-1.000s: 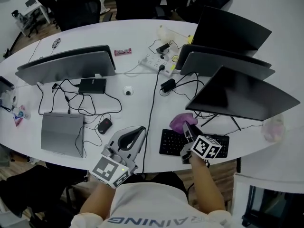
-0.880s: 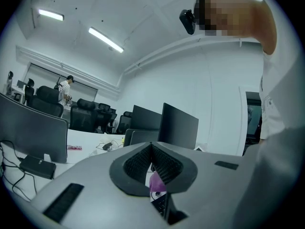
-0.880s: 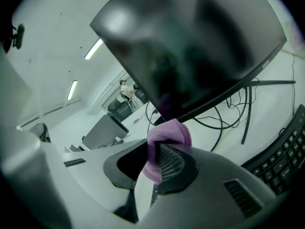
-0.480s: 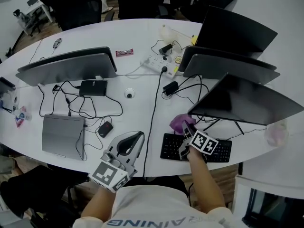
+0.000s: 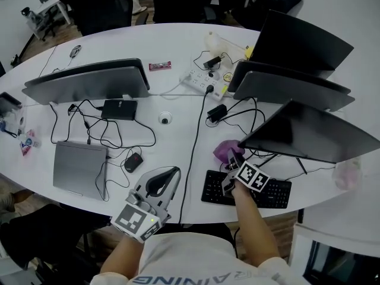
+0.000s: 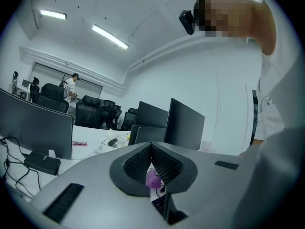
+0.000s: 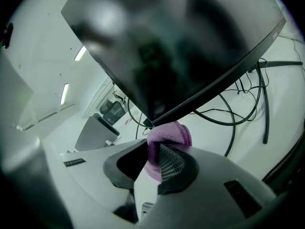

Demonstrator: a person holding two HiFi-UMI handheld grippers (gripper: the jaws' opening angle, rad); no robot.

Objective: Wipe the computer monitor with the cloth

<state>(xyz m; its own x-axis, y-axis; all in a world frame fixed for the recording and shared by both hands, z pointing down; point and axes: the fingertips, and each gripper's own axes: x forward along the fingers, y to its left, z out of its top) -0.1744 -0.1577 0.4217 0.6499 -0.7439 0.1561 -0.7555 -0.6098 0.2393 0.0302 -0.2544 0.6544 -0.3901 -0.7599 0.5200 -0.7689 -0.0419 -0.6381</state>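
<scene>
Nearest to us, the left gripper (image 5: 169, 174) is hanging over the near edge of the table (image 5: 178, 103). Its jaws are pressing together on nothing. The purple speck showing past them in the left gripper view seems to be the cloth, lying well beyond.

Further out, we are holding the right gripper (image 5: 231, 157) over the far edge of the keyboard (image 5: 252, 192). Its jaws are clamping the cloth (image 7: 171, 133), which is bunching out past the tips in a soft fold.

The monitor (image 5: 309, 129) is leaning just ahead of and above that fold. The right gripper view is showing its lower near corner coming down almost onto the cloth. From there the screen's long axis is running away to our right, so we are judging that the wipe will have to travel rightward and upward along it. The right gripper is much the nearer one; the left is sitting well apart.

We cannot tell whether cloth and screen are touching, since the fold is covering the corner. The head view is showing only the monitor's top slope. The screen is dark and smeared with reflections, so any dirt on it is hard to make out. Cables (image 5: 261, 108) and more monitors are crowding the table behind.
</scene>
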